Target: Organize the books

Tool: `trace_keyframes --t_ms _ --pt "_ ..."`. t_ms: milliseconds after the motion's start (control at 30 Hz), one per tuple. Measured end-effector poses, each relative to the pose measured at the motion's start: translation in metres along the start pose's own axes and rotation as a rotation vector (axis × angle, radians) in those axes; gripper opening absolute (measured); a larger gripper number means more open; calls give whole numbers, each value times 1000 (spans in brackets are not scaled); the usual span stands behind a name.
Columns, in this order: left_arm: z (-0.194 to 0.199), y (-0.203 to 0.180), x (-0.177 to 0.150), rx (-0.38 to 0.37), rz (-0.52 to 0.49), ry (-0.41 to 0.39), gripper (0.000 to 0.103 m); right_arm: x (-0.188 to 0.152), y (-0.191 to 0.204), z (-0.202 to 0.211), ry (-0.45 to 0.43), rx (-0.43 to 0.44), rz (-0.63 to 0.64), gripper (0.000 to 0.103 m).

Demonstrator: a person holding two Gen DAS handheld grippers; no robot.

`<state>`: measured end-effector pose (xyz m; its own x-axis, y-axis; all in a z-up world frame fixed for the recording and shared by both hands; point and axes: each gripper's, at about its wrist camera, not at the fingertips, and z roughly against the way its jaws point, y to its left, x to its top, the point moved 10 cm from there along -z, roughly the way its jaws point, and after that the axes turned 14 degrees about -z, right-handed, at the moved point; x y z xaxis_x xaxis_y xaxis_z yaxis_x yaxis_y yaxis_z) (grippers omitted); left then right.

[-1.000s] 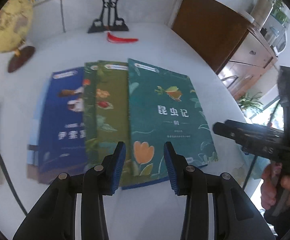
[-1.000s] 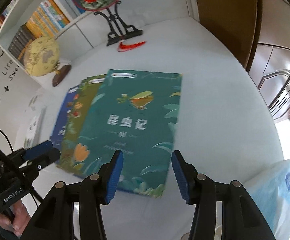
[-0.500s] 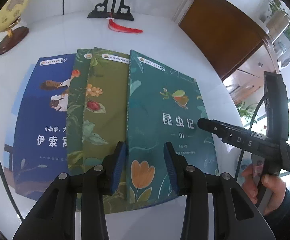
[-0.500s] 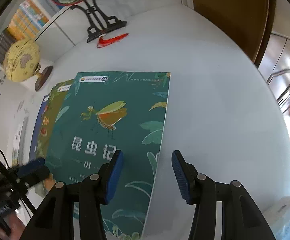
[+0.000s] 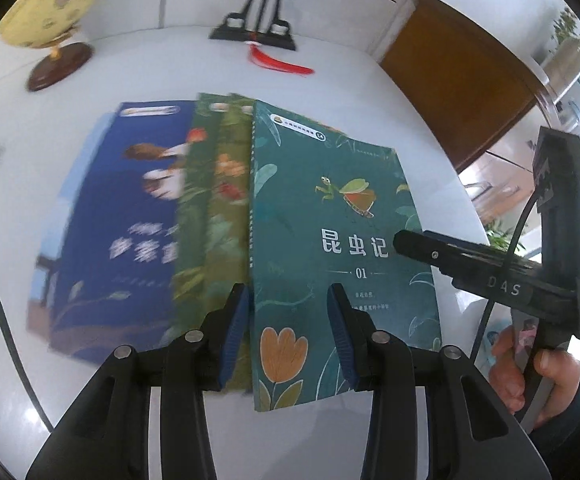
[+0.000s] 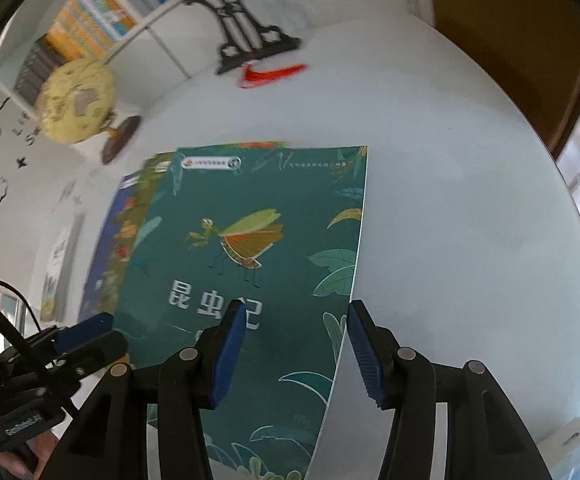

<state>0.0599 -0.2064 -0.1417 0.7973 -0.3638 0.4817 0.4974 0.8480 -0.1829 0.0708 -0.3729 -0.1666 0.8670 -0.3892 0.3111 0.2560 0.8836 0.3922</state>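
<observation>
Seemingly tilted downward, right gripper (image 6: pixel 293 344) opening, teal book (image 6: pixel 250 264)

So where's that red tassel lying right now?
The red tassel lies on the white table at the far side, just in front of the black fan stand, beyond the fanned-out books and right of the globe.

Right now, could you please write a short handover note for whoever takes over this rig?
Left tool: open, empty, above the near edge of the teal insect book.
Right tool: jaws opening, empty, straddling that book's right edge.
Books: teal on top of a fanned overlap with the green book and blue book, flat on the white table.
Done: nothing lifted or squared.
Left: probably grasp the teal book first, then gather the others.
</observation>
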Motion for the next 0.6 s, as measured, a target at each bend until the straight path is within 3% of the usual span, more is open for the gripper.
trace_keyframes --t_ms 200,300,433,600 --pt "23 46 -29 88 85 1 37 -21 53 -11 35 20 127 52" --pt "29 65 -39 32 164 -18 37 -35 74 -21 78 61 179 52" --pt "27 71 -48 25 200 -23 37 -37 75 -22 95 114 170 52" --pt "25 69 -52 15 214 -24 37 -37 54 -16 121 169 68 52"
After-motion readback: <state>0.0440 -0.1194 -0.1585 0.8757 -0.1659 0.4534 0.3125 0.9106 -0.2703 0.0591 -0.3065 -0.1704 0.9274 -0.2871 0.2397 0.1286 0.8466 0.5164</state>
